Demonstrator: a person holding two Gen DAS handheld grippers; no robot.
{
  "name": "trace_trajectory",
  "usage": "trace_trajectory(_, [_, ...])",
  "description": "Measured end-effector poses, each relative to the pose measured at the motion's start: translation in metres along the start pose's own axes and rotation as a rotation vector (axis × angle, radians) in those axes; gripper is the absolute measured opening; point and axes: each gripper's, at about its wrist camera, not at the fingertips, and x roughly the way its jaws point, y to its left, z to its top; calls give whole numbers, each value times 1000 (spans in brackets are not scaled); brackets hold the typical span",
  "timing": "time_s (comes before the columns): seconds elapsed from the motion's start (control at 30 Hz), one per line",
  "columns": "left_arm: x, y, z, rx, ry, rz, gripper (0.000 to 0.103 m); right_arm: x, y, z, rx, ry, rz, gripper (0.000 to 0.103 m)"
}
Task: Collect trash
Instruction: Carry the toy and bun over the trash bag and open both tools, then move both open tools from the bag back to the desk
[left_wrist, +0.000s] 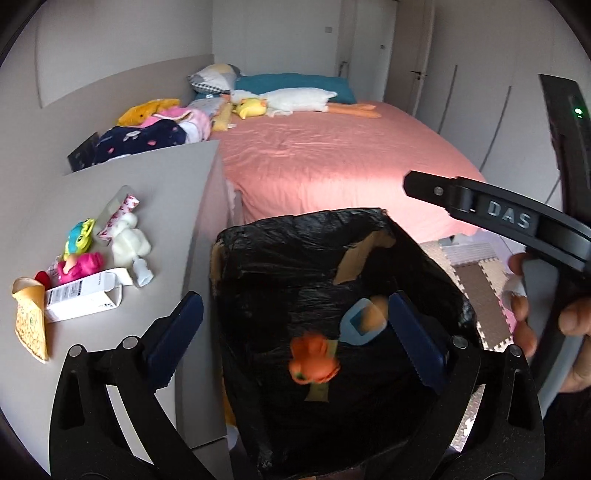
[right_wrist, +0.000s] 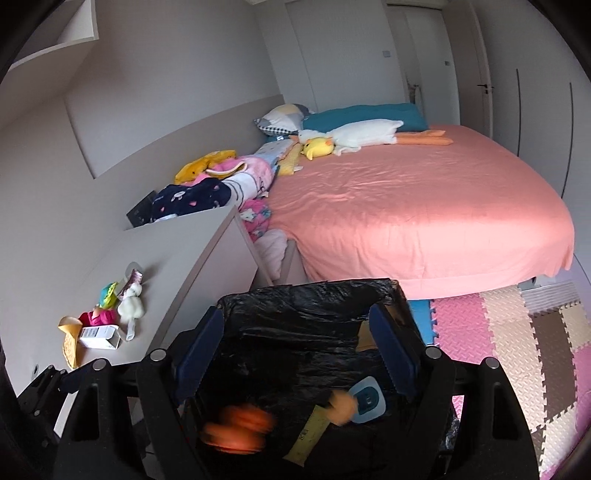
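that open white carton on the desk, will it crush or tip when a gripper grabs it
The white carton lies on its side with an end flap open, so it probably won't tip. It looks like thin, empty card: likely light and apt to cave in under a firm squeeze. It may skid on the smooth desk if nudged.

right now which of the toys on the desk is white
The fluffy white plush toy beside the striped wrapper; the others are pink and teal-green.
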Motion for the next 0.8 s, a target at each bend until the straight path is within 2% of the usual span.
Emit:
trace_trajectory(0.2, [-2, 1, 0, 21, -13, -2, 97, 5, 8, -1, -16, 10, 4, 82])
trace_trajectory(0.6, [-13, 43, -10, -45, -17, 97, 97, 19, 48, -9, -99, 40, 55, 82])
trace_trajectory(0.8, [-22, 75, -20, -88, -23, 184, 97, 27, 73, -15, -143, 56, 83, 82])
